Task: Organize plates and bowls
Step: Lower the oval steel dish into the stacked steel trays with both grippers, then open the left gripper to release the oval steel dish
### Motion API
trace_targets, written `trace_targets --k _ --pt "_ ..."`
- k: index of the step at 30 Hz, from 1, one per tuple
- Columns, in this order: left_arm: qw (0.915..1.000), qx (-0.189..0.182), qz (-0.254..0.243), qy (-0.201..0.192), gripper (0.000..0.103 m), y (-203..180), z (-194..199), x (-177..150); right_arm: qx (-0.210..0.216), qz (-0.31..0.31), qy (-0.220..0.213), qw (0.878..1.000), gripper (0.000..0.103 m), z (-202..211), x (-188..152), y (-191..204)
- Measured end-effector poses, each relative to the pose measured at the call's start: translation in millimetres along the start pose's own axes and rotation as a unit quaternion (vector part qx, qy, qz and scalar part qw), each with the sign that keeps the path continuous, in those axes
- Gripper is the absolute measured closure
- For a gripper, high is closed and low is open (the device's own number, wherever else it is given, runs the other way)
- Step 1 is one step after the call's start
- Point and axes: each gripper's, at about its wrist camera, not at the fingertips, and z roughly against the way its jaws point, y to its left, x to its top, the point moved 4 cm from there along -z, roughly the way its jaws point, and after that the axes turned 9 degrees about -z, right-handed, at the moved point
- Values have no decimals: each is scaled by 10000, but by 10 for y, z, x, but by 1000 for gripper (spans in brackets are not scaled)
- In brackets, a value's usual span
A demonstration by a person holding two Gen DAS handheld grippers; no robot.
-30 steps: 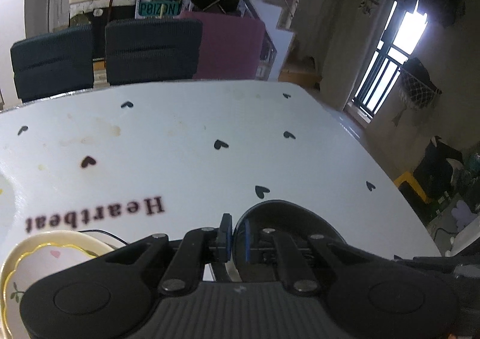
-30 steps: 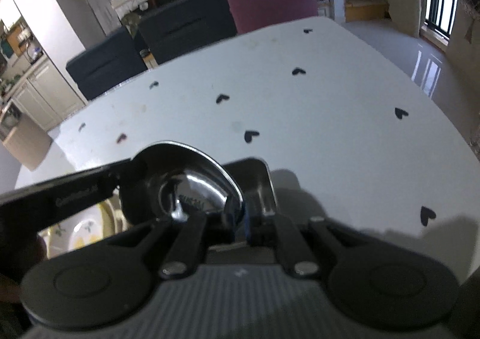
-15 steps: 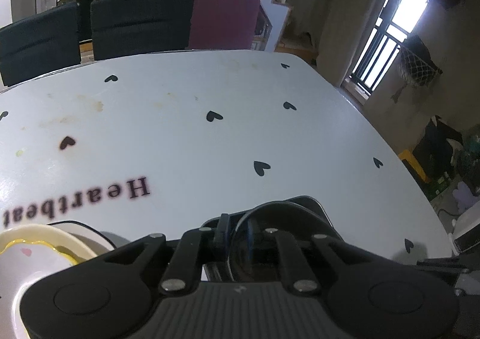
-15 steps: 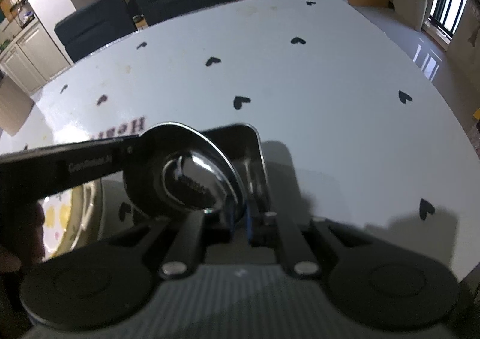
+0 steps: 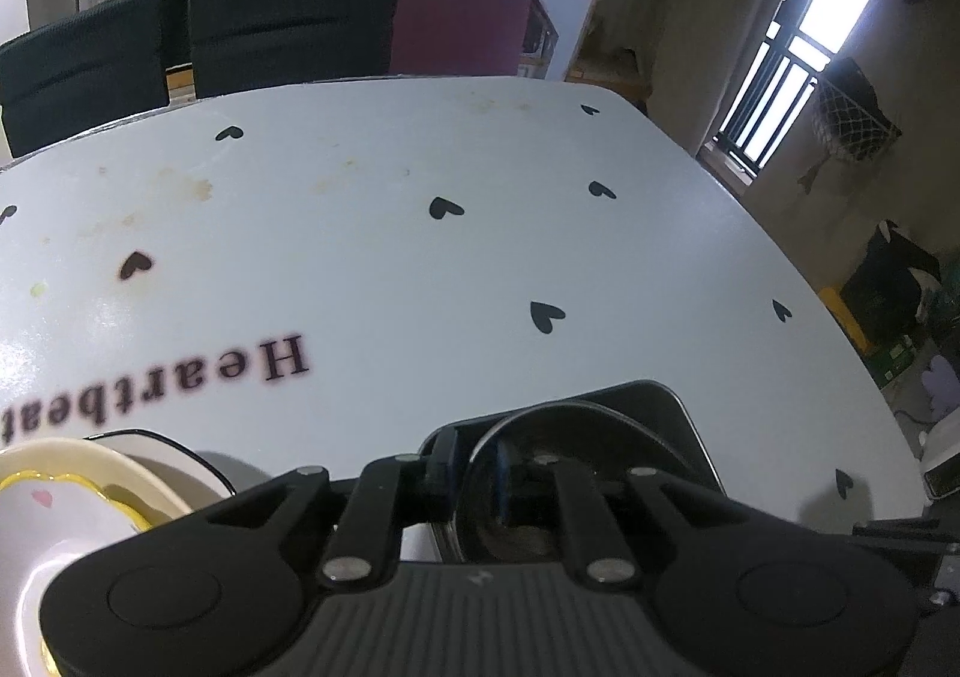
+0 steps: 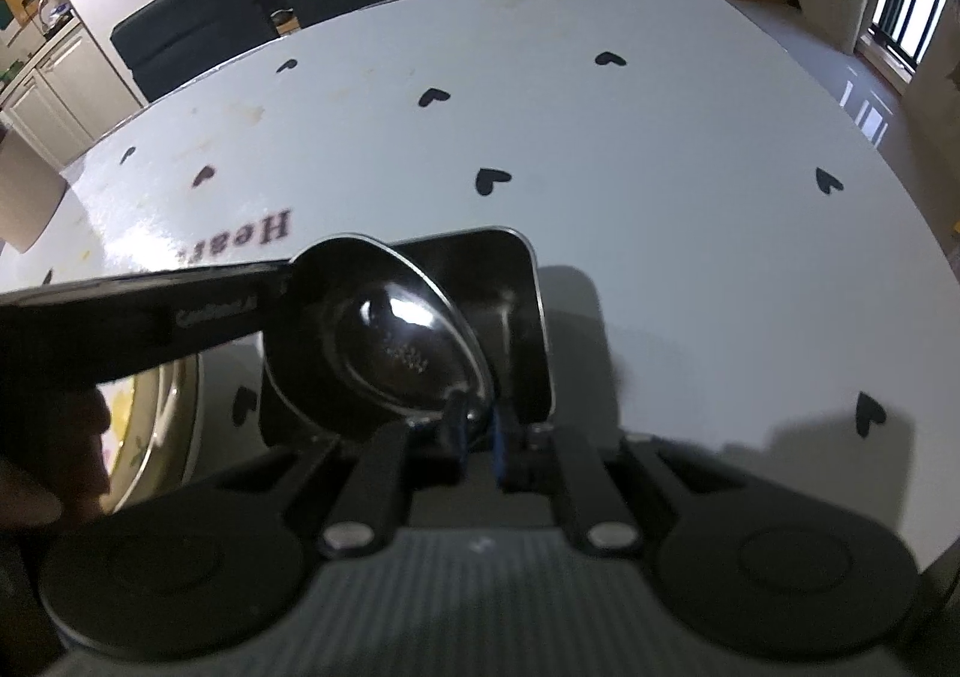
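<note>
A round steel bowl point(image 6: 384, 353) is held tilted over a square steel tray point(image 6: 516, 281) on the white table. My right gripper point(image 6: 477, 431) is shut on the bowl's near rim. My left gripper point(image 5: 474, 473) is shut on the bowl's left rim; its arm point(image 6: 120, 317) crosses the right wrist view from the left. In the left wrist view the bowl point(image 5: 576, 455) sits just ahead of the fingers, with the tray point(image 5: 678, 407) behind it. A white plate with a yellow rim point(image 5: 72, 491) lies at the lower left.
The white tablecloth point(image 5: 420, 257) has black hearts and the word Heartbeat. Dark chairs point(image 5: 288, 35) and a purple chair point(image 5: 462, 23) stand at the far edge. The table's right edge point(image 5: 840, 329) drops to the floor. The plate also shows in the right wrist view point(image 6: 168, 437).
Both grippers have moved forward and down with the bowl, bringing it over the square tray. The bowl stays tilted and gripped on both rims.
</note>
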Motion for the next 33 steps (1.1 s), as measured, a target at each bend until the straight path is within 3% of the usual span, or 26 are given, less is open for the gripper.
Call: trace_targets --k 12,19,27,32,33 --pt "9998 -150 91 21 87 -4 -81 -8 -118 -91 6 9999 91 -12 1 -20" --pt "9996 -257 141 -59 76 5 -48 21 -52 -144 86 9998 90 -29 5 -32" --pt "9982 -408 155 -411 67 -26 155 101 32 -186 81 9998 88 1 45 -76" --pt "9985 -378 65 -397 67 15 294 79 248 -246 -226 9991 87 177 93 -130" --pt "9987 -362 10 -368 66 28 327 62 347 -263 -353 9984 82 231 123 -152"
